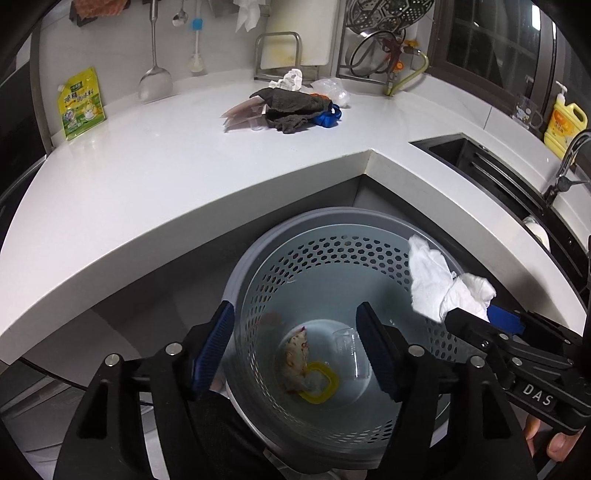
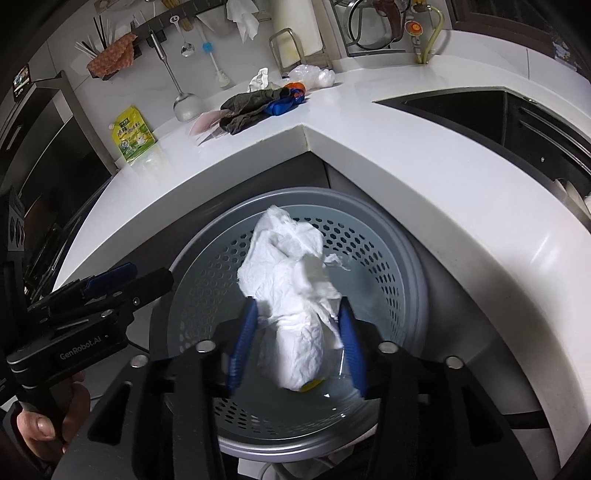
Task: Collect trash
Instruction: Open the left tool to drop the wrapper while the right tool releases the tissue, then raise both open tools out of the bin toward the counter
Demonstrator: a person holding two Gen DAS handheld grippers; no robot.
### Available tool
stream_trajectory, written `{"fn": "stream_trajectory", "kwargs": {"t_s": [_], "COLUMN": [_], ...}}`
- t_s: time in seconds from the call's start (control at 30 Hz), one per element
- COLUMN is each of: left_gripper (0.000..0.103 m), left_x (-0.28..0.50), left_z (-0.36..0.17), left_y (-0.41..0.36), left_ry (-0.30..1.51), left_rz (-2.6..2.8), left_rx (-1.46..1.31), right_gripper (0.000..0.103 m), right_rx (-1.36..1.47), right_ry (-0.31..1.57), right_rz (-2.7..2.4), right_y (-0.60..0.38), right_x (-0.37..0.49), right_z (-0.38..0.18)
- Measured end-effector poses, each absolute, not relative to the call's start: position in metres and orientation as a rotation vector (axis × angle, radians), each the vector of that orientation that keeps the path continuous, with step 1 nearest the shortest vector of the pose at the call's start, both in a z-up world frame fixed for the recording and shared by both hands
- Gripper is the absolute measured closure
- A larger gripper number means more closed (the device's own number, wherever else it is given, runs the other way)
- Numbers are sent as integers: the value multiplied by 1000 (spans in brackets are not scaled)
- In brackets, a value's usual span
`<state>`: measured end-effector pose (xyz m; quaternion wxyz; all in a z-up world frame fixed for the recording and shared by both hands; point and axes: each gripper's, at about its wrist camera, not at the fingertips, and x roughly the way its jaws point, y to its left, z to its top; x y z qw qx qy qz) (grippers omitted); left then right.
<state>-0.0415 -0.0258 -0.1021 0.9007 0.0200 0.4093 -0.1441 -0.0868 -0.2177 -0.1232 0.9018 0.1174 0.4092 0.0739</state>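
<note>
We observe a white L-shaped desk (image 1: 155, 166) with an inner corner, backed by a pale wall (image 1: 118, 55) fitted with a utensil rail (image 2: 177, 18). A dark sink (image 1: 480, 162) sits at right. A dark window (image 1: 495, 40) occupies the far right corner.

White countertop (image 1: 155, 177) carries a dark rag (image 1: 291, 109) and yellow pouch (image 1: 82, 103).
</note>
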Motion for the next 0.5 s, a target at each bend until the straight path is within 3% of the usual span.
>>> {"fn": "stream_trajectory", "kwargs": {"t_s": [0.4, 0.5], "left_gripper": [35, 29], "left_x": [-40, -40], "left_z": [-101, -99], "left_y": [-20, -19], "left_ry": [845, 839], "left_rz": [-295, -288], "left_rx": [29, 29], "right_gripper": [52, 52], "right_rx": [247, 247], "right_ry": [842, 839], "right_rz": [151, 151], "right_y": [-216, -216], "right_x": [-89, -89], "right_z": [-121, -119]}}
